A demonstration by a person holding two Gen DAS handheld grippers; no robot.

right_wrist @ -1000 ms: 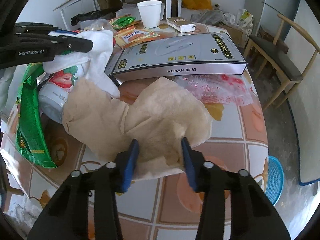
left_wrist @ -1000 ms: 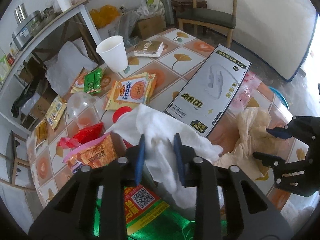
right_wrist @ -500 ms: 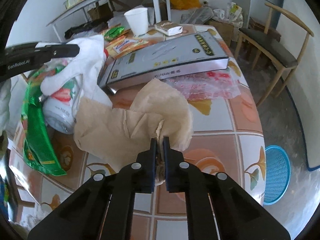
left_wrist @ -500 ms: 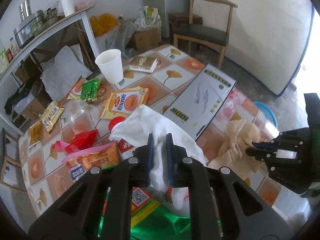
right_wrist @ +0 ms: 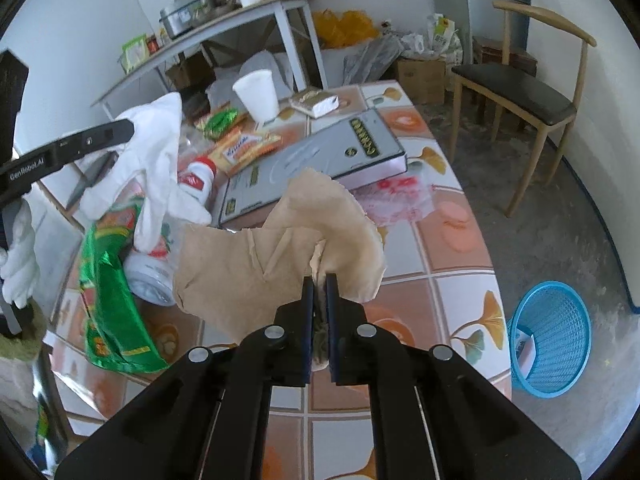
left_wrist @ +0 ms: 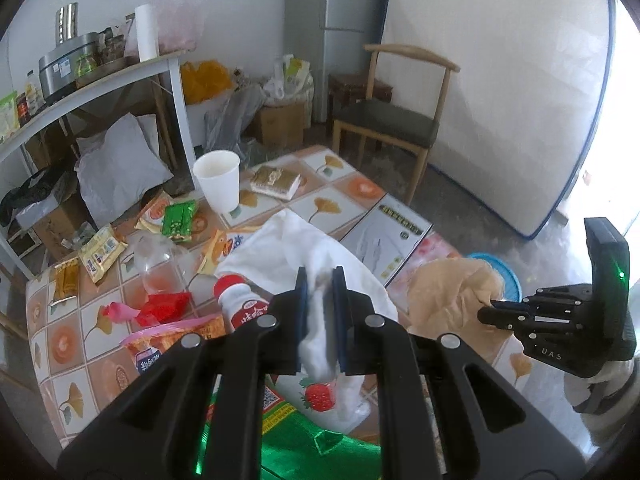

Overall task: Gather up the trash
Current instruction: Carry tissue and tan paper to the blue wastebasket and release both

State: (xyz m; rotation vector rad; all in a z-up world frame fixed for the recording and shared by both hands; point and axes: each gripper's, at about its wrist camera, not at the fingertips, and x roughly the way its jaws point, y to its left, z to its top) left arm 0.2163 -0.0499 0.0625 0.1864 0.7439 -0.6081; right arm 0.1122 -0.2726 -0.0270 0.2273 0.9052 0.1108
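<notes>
Paper is what both hands are busy with. The right gripper has its fingers clenched on a pinch of crumpled brown paper, and the sheet hangs off them, lifted clear of the table, fanning out ahead and to the left of the fingertips. The left gripper is clamped the same way on a white paper towel, which drapes down past the fingers onto a white bottle with a red cap and a green foil bag underneath.

To my eye the job now is carrying both pieces to the blue basket, which stands on the floor off to the right of the right fingers, beyond the table edge. The grip on the brown paper is only a small fold, so I would keep the fingers squeezed and swing over slowly; a quick flick could tear it loose. The towel's trailing end lies against the bottle, so lifting straight up first should free it without tipping the bottle. Let go only once each piece hangs over the basket mouth.

The brown paper looks thin, creased and ragged at its rim, light enough to flutter. The towel is soft, thick and bunched, with no stain that I can make out. Beyond the fingers wait a grey flat box, snack wrappers and a white paper cup.
</notes>
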